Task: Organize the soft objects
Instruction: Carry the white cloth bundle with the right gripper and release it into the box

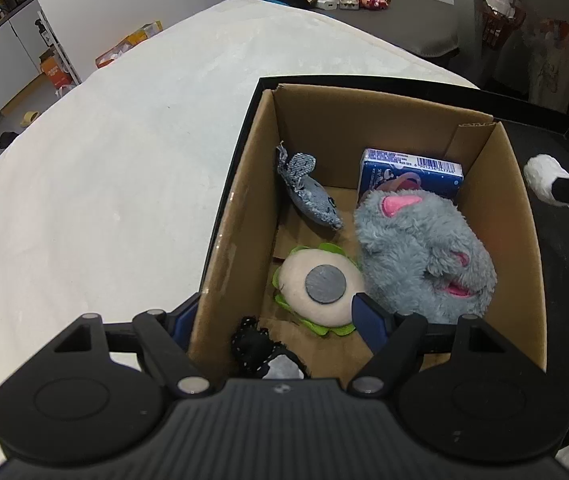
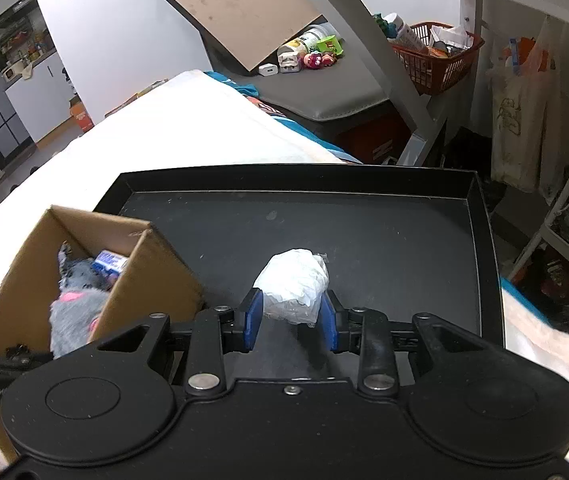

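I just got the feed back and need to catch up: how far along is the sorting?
Done: the cardboard box already holds the grey plush, a denim toy, a white-and-green plush and a blue carton.

In hand: the right tongs bracket the white wad above the black tray; contact is unclear.

Left: only that wad. The left tongs are open, straddling the box's left wall.

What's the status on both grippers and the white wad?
Right gripper shut on white wad, over black tray. Left gripper open, straddling cardboard box wall. Box holds grey plush, other toys. Path to box unobstructed.
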The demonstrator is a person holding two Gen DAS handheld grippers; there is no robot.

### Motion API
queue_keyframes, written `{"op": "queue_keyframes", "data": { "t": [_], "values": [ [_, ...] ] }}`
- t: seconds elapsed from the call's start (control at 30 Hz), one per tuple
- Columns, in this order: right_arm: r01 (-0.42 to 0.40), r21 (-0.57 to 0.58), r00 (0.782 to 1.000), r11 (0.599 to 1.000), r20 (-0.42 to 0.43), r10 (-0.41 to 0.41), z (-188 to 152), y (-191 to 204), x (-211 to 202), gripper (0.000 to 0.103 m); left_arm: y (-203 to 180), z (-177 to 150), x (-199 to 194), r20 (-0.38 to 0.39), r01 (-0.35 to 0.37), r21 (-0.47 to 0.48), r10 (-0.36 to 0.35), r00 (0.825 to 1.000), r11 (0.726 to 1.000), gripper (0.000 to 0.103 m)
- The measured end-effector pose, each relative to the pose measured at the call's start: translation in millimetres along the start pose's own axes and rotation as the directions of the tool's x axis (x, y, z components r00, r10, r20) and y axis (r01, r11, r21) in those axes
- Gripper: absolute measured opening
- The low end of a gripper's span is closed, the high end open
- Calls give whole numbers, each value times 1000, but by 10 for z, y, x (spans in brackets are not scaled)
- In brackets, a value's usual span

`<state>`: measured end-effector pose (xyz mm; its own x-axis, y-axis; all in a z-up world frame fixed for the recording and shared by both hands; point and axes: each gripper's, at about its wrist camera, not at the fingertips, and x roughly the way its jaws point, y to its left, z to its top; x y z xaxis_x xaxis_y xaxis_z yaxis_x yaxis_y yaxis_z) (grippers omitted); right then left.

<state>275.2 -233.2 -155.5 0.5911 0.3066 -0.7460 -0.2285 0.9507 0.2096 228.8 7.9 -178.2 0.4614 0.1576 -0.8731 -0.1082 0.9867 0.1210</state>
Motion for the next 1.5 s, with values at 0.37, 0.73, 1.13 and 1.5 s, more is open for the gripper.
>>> {"op": "queue_keyframes", "data": {
  "t": [0.37, 0.73, 1.13, 1.5],
  "values": [
    [4, -8, 1000, 1000, 16, -4, -73, 224, -312, 31, 105, -39, -76, 6, 41, -14, -41, 999, 999, 77],
    [-12, -48, 999, 999, 37, 14, -77, 621, -602, 31, 227, -152, -193, 19, 122, -16, -121, 992, 992, 77],
    [-10, -99, 999, 995, 35, 14, -144, 1100, -807, 31, 368, -255, -276, 43, 163, -32, -162, 986, 986, 77],
    [-4, -118, 999, 993, 32, 7, -206, 1390, -861, 31, 472, -347, -305, 60, 196, -30, -194, 979, 980, 65]
  ]
}}
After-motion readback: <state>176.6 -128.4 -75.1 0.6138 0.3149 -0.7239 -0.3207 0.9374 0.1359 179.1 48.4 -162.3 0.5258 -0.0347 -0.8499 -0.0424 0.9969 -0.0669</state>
